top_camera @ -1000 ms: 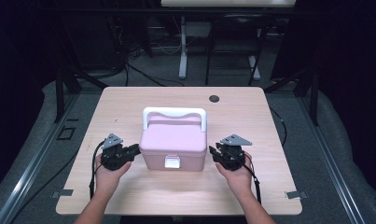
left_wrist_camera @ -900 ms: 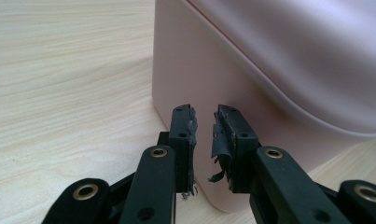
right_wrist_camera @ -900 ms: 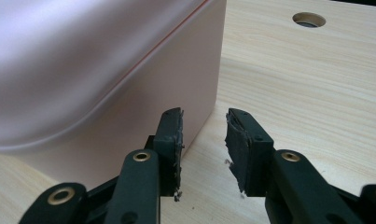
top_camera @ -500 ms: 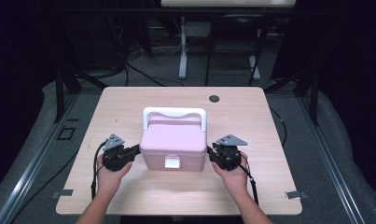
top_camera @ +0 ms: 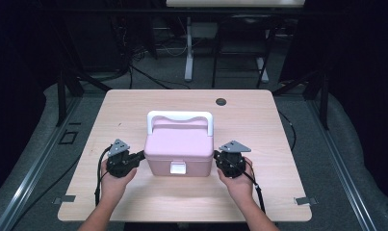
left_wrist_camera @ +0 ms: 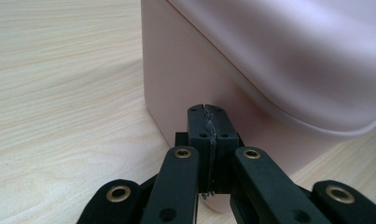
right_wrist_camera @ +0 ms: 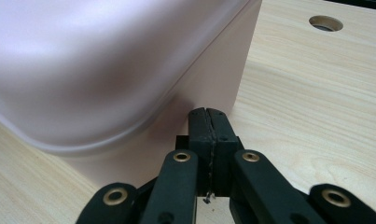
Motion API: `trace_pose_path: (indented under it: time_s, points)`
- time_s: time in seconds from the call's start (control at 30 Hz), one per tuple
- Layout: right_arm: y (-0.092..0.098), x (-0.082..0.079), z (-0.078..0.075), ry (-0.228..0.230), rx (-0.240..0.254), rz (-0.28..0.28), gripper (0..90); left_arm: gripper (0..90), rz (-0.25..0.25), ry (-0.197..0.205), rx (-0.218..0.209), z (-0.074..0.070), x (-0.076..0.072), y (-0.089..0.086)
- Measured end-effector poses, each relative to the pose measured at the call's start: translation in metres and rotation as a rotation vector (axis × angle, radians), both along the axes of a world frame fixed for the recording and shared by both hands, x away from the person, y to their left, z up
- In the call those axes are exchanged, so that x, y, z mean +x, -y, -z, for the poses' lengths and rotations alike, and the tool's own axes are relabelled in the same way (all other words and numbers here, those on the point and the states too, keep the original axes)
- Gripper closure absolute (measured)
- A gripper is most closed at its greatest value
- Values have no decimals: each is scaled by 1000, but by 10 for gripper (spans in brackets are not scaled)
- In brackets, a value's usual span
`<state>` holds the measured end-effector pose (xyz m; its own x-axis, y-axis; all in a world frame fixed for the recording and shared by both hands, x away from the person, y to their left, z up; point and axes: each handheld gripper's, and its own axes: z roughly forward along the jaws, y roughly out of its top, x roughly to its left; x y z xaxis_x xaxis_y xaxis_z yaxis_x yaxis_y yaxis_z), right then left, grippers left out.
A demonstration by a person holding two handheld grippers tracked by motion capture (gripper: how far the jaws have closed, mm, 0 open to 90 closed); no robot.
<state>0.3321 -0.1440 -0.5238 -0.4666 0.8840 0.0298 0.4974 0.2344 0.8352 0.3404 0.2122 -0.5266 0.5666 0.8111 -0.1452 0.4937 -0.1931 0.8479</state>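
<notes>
A: High view: what lay between the tools?
B: A glossy pink plastic box with rounded lid and white handle, mid-table, flanked by left gripper and right gripper.
A: Left gripper view?
B: Matte black jaws pressed together, empty, tips against the smooth wall.
A: Right gripper view?
B: Likewise; a round hole pierced the pale woodgrain.

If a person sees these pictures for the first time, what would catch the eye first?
Most likely the pink box with its white handle, at the middle of the wooden table. Next, the left tool and the right tool, one at each side wall of the box, both with jaws shut and nothing between them.
</notes>
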Motion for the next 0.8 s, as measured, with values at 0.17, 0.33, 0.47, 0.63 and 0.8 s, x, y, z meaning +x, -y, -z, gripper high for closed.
trace_pose_path:
  time_s: [0.17,0.33,0.47,0.63,0.8]
  points:
    - [2,-1,0,-9,-2,-4,898,900,14,1,10,-1,-3,2]
    - [4,-2,-1,-12,-11,-4,899,900,18,-12,16,-2,-5,4]
    - [6,-5,-2,-15,-19,-6,899,900,20,-11,13,-2,-7,7]
    - [9,-10,-2,-19,-13,-6,900,900,34,-14,26,-4,-11,9]
    - [11,-18,-2,-10,-18,-5,900,900,51,-20,36,-5,-18,11]
